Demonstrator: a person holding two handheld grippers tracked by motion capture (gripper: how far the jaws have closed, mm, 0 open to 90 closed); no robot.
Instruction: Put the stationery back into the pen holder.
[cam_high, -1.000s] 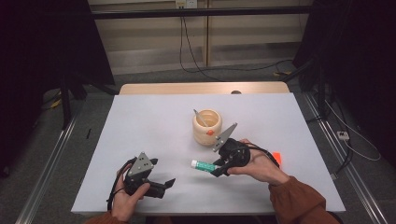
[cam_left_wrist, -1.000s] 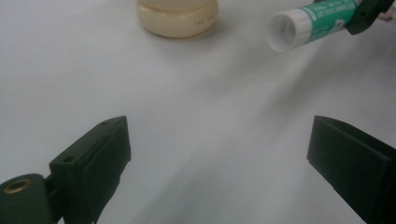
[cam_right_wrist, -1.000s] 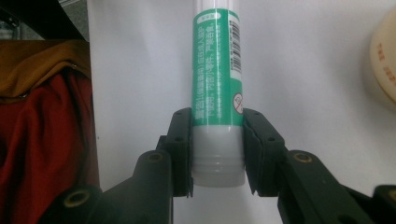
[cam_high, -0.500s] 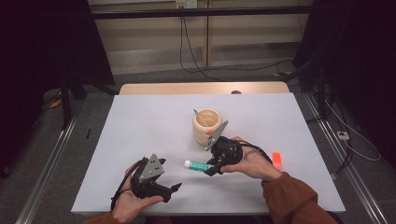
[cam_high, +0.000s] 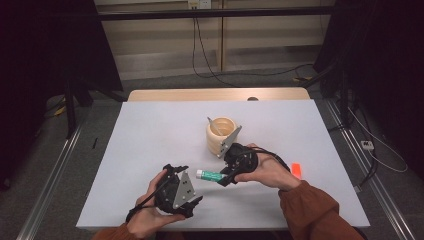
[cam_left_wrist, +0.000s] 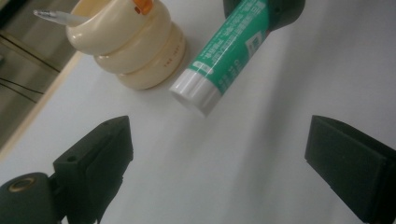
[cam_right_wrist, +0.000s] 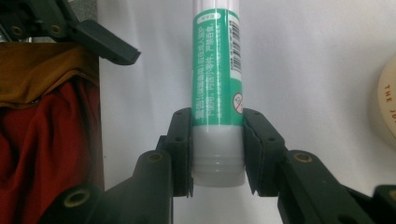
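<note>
A green glue stick (cam_high: 210, 175) with a white cap lies level just above the white table (cam_high: 150, 140). My right gripper (cam_high: 223, 178) is shut on its base end, and in the right gripper view the pads (cam_right_wrist: 184, 149) press on both sides of the glue stick (cam_right_wrist: 217, 70). My left gripper (cam_high: 194, 183) stands open a short way from the cap end. In the left gripper view the white cap (cam_left_wrist: 194, 91) points at the wide gap of the left gripper (cam_left_wrist: 219, 149), with nothing between the jaws. Behind stands a cream ringed cup (cam_high: 221, 135) with a pen in it.
A small orange object (cam_high: 296, 170) lies on the table right of my right hand. The cup (cam_left_wrist: 130, 42) sits close behind the stick. A rust-coloured sleeve (cam_right_wrist: 46, 116) is at the left in the right gripper view. The table's wooden far edge (cam_high: 215, 94) runs behind.
My left gripper has moved right and slightly up toward the stick's cap end. The right gripper with the stick has shifted a little to the left.
</note>
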